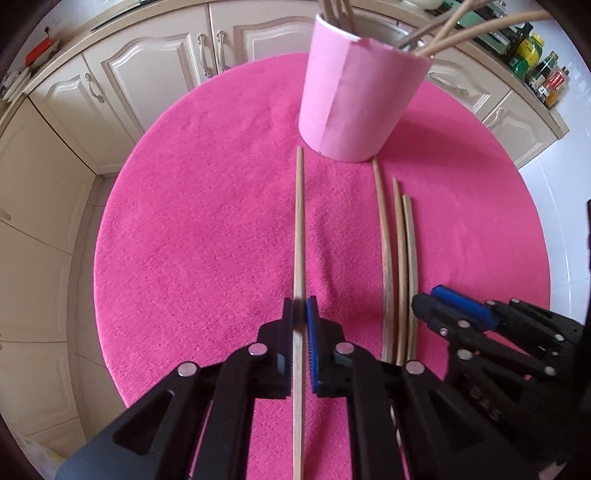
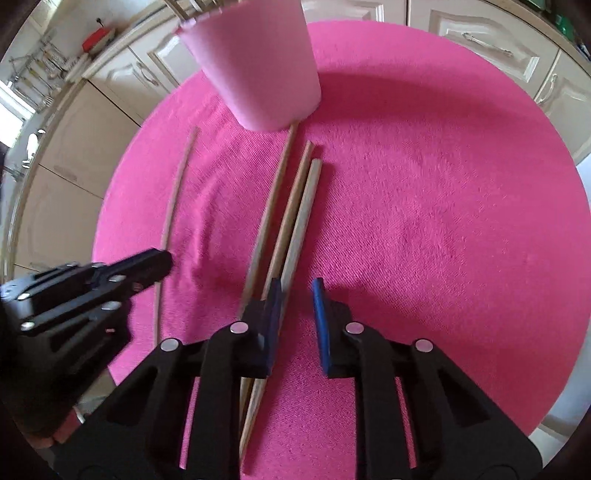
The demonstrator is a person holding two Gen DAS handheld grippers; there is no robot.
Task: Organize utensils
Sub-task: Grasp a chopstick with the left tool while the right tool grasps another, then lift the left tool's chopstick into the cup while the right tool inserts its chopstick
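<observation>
My left gripper (image 1: 300,314) is shut on a long wooden chopstick (image 1: 299,229) that points toward the pink cup (image 1: 354,99); the stick also shows in the right wrist view (image 2: 173,214). The cup holds several chopsticks (image 1: 461,33) and stands at the far side of the round pink mat (image 1: 207,221). Three more chopsticks (image 1: 399,266) lie side by side on the mat, right of the held one. My right gripper (image 2: 297,295) is open and empty, low over the near ends of these three chopsticks (image 2: 291,221), its left finger above them. The cup (image 2: 258,70) is ahead of it.
Cream kitchen cabinets (image 1: 147,74) surround the mat. Bottles and jars (image 1: 543,74) stand on the counter at the right. A red object (image 1: 40,51) sits on the counter at the left. White floor (image 1: 569,221) shows right of the mat.
</observation>
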